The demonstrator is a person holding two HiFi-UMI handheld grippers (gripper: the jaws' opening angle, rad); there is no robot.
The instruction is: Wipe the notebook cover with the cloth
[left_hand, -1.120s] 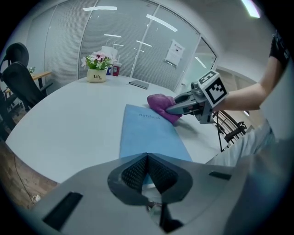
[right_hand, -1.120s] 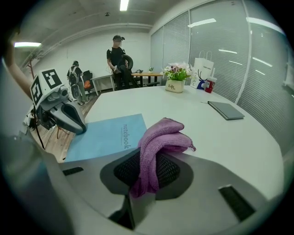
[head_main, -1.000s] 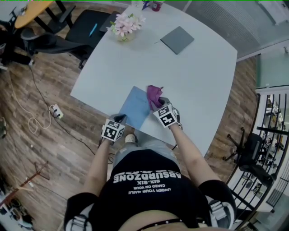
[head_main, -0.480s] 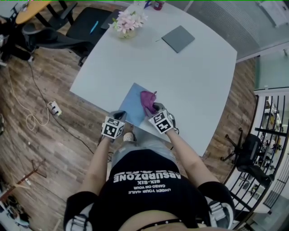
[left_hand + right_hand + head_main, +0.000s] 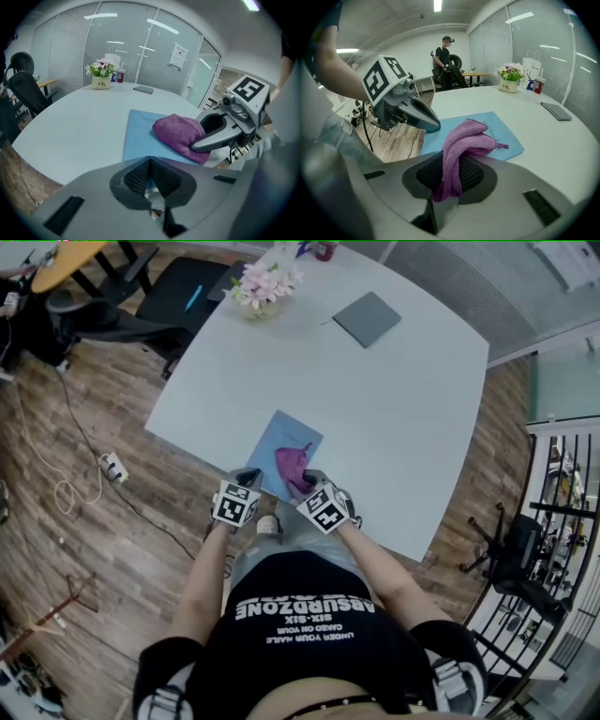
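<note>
A light blue notebook [image 5: 274, 448] lies at the near edge of the white table [image 5: 403, 409]. On its cover rests a bunched purple cloth [image 5: 292, 463], held by my shut right gripper [image 5: 302, 486]. In the right gripper view the cloth [image 5: 464, 140] runs from between the pads out onto the notebook [image 5: 497, 129]. My left gripper [image 5: 251, 478] is shut on the notebook's near left corner. The left gripper view shows its pads [image 5: 140, 176] closed at the blue edge [image 5: 140, 136], with the cloth [image 5: 180, 133] and the right gripper [image 5: 220, 136] just to the right.
A pot of pink flowers [image 5: 262, 287] and a flat grey tablet [image 5: 367, 320] sit at the table's far side. A black office chair [image 5: 178, 296] stands beyond the far left corner. A power strip [image 5: 114, 468] lies on the wooden floor. A person [image 5: 447, 61] stands far off.
My right gripper has dragged the cloth leftward and toward me across the notebook cover. The left gripper has stayed at the near corner.
</note>
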